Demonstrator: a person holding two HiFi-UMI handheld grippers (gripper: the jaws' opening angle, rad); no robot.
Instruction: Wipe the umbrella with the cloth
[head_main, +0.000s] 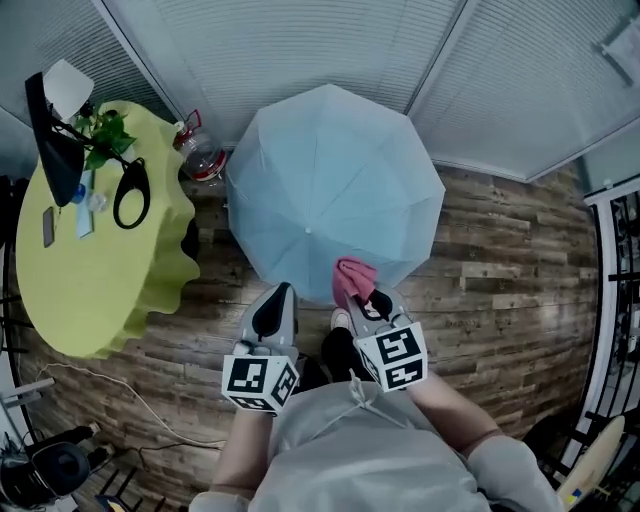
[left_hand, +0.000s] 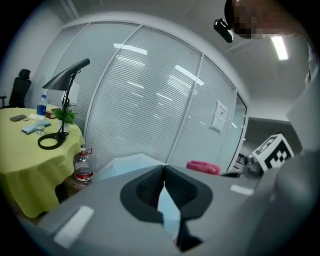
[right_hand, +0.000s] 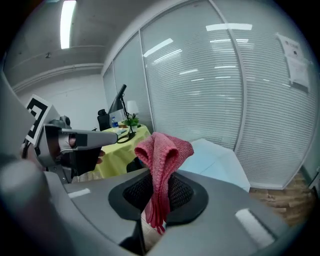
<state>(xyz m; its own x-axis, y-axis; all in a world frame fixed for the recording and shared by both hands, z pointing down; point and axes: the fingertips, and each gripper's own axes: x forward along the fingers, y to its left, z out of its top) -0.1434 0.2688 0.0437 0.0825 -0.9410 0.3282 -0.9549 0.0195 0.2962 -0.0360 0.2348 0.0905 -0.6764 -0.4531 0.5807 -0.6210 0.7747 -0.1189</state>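
Note:
A pale blue umbrella (head_main: 330, 190) stands open on the wooden floor, canopy up. Over its near edge hangs the pink cloth (head_main: 352, 278), with my right gripper (head_main: 372, 298) shut on it. In the right gripper view the cloth (right_hand: 162, 160) bunches above the pads and dangles between them, and the umbrella (right_hand: 215, 160) lies beyond. My left gripper (head_main: 280, 295) hovers by the near-left edge of the canopy. Its fingertips (left_hand: 164, 170) touch, and blue canopy shows through the slit below them. The umbrella (left_hand: 125, 162) and the cloth (left_hand: 202, 166) sit behind those jaws.
A round table (head_main: 90, 230) with a yellow-green cover stands at the left, carrying a black lamp (head_main: 55, 140) and a plant (head_main: 105, 130). A plastic bottle (head_main: 200, 155) stands on the floor between table and umbrella. Blinded glass walls (head_main: 300, 50) close the back. Cables (head_main: 100, 385) trail at lower left.

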